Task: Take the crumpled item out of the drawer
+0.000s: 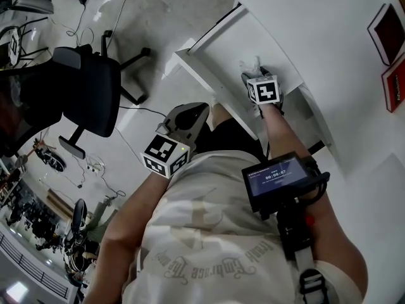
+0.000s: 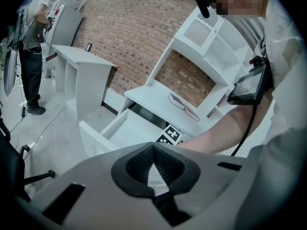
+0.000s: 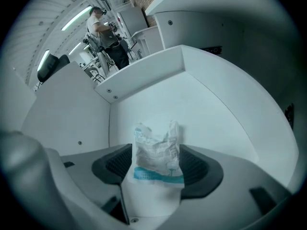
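Observation:
The crumpled item, a white wrapper with a teal band, stands on the floor of the open white drawer. My right gripper is inside the drawer, open wide, with the wrapper between its dark pads. From the head view the wrapper shows just beyond the right gripper in the drawer. My left gripper hangs outside the drawer by my body. In its own view the left gripper is shut, with nothing held.
A black office chair stands on the floor to the left. Red books lie on the white desk top above the drawer. A person stands far off beside another white desk.

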`<state>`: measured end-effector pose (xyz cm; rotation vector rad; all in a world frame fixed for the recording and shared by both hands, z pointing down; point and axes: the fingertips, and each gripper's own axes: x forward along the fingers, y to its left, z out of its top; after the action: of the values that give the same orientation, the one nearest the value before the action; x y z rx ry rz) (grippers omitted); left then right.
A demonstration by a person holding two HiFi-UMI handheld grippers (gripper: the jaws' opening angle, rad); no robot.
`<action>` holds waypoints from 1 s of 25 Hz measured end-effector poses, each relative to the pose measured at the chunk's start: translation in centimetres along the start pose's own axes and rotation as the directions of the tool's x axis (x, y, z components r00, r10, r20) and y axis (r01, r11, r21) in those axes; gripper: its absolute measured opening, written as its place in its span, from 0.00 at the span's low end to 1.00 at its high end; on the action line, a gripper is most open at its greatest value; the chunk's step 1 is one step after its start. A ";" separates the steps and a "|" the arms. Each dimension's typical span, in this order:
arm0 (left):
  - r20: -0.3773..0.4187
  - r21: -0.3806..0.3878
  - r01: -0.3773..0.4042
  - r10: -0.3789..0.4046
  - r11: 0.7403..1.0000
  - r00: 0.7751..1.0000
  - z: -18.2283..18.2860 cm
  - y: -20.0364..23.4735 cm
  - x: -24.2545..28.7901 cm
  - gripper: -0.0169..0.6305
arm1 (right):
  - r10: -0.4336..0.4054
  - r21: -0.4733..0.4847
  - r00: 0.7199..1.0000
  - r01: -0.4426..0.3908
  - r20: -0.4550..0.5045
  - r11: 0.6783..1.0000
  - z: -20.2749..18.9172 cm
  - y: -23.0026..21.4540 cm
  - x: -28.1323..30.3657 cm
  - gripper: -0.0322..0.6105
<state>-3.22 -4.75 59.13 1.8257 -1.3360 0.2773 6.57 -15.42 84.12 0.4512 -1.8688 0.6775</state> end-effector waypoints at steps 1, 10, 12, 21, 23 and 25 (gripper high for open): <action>0.000 0.001 0.001 -0.001 1.000 1.000 0.0 0.0 0.0 0.06 | -0.003 -0.012 1.000 0.003 -0.008 1.000 -0.2 0.0 0.1 0.54; -0.007 0.002 0.013 -0.013 1.000 1.000 0.0 -0.3 0.5 0.06 | -0.035 -0.054 0.996 0.030 -0.080 0.998 -1.5 0.1 0.9 0.51; -0.011 0.008 0.020 -0.020 1.000 1.000 0.1 -0.5 0.6 0.06 | -0.039 -0.035 0.991 0.034 -0.127 0.999 -2.4 0.1 0.7 0.48; -0.018 0.013 0.015 -0.015 1.000 1.000 0.6 0.4 0.0 0.06 | -0.045 -0.054 0.993 0.040 -0.110 0.998 -1.6 0.3 0.3 0.42; -0.023 0.020 0.025 -0.025 0.999 0.999 0.5 0.1 0.2 0.06 | -0.041 -0.046 0.991 0.036 -0.128 0.998 -2.0 0.4 0.3 0.41; -0.026 0.026 0.031 -0.030 0.999 0.999 0.6 0.0 0.3 0.06 | -0.039 -0.056 0.994 0.033 -0.107 0.998 -1.5 0.4 0.4 0.40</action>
<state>-3.26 -5.40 58.92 1.8571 -1.2917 0.3026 7.25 -14.10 84.81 0.4041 -1.7689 0.6139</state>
